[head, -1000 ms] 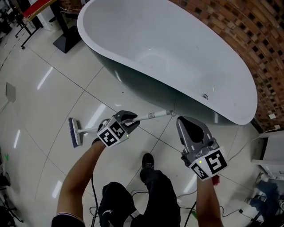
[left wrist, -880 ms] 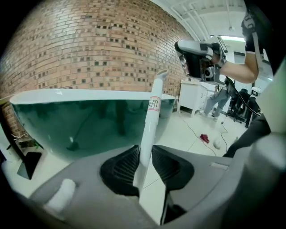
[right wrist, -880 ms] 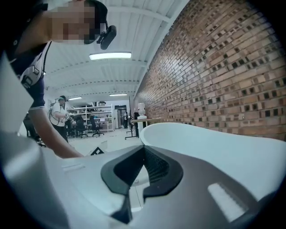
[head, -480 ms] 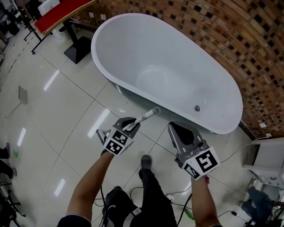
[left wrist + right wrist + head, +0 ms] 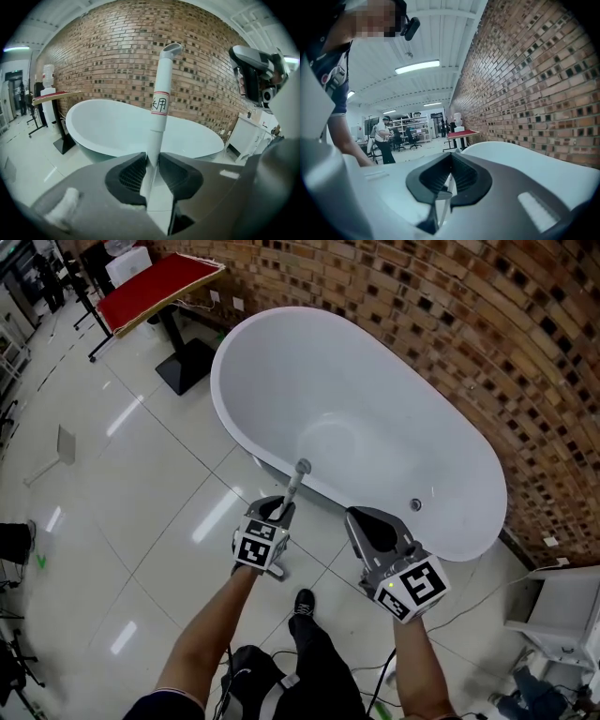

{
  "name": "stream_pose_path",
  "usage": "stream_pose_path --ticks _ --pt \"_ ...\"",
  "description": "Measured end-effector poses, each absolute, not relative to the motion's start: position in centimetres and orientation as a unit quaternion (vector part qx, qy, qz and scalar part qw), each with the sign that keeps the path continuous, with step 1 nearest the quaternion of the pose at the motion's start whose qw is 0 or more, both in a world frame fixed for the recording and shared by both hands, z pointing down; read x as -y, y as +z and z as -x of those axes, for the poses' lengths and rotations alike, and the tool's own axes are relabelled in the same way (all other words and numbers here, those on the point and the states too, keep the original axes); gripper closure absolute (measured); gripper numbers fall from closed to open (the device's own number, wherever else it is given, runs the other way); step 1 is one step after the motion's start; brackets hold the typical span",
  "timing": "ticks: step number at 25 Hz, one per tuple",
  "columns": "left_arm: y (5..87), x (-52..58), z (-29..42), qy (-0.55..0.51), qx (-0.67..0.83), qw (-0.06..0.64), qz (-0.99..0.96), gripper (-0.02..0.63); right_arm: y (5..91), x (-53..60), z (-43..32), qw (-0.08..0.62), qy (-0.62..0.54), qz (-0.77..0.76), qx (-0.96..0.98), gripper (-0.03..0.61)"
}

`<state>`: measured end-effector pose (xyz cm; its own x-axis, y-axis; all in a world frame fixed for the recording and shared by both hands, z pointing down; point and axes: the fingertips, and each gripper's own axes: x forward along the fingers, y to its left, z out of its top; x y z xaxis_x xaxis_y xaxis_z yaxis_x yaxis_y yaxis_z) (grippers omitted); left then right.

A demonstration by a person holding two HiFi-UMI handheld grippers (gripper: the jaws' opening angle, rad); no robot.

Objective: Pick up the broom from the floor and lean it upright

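Observation:
The broom's white handle point(image 5: 296, 479) sticks up out of my left gripper point(image 5: 278, 510), its capped end in front of the bathtub's near rim point(image 5: 258, 460). In the left gripper view the handle point(image 5: 159, 108) stands nearly upright between the dark pads, and my left gripper point(image 5: 151, 161) is shut on it; the jaws have just closed a little tighter. The brush end is hidden below that gripper. My right gripper point(image 5: 364, 519) hangs beside it to the right, apart from the broom, shut with nothing in it point(image 5: 451, 161).
The white oval bathtub point(image 5: 117, 126) stands against a brick wall point(image 5: 469, 315). A red-topped table point(image 5: 155, 287) on a black base is at the far left. A white cabinet point(image 5: 562, 615) stands at the right. My shoe point(image 5: 302, 601) and cables are on the tiled floor.
Both grippers have risen. The broom has swung from lying low across the floor to pointing up, and its brush head has gone out of sight under the left gripper.

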<state>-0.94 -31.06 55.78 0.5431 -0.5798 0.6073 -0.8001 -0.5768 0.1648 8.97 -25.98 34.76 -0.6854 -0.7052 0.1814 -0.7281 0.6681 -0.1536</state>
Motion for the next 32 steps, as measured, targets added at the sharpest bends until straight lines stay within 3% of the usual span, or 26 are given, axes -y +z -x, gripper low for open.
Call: stream_pose_path --ticks 25,32 --pt "58.9 44.6 1.3 0.263 0.480 0.193 -0.814 0.528 37.6 32.5 -11.6 0.055 0.140 -0.395 0.906 0.575" --pt "58.5 43.5 1.4 0.264 0.465 0.215 -0.817 0.469 37.4 32.9 -11.3 0.055 0.143 -0.393 0.907 0.575"
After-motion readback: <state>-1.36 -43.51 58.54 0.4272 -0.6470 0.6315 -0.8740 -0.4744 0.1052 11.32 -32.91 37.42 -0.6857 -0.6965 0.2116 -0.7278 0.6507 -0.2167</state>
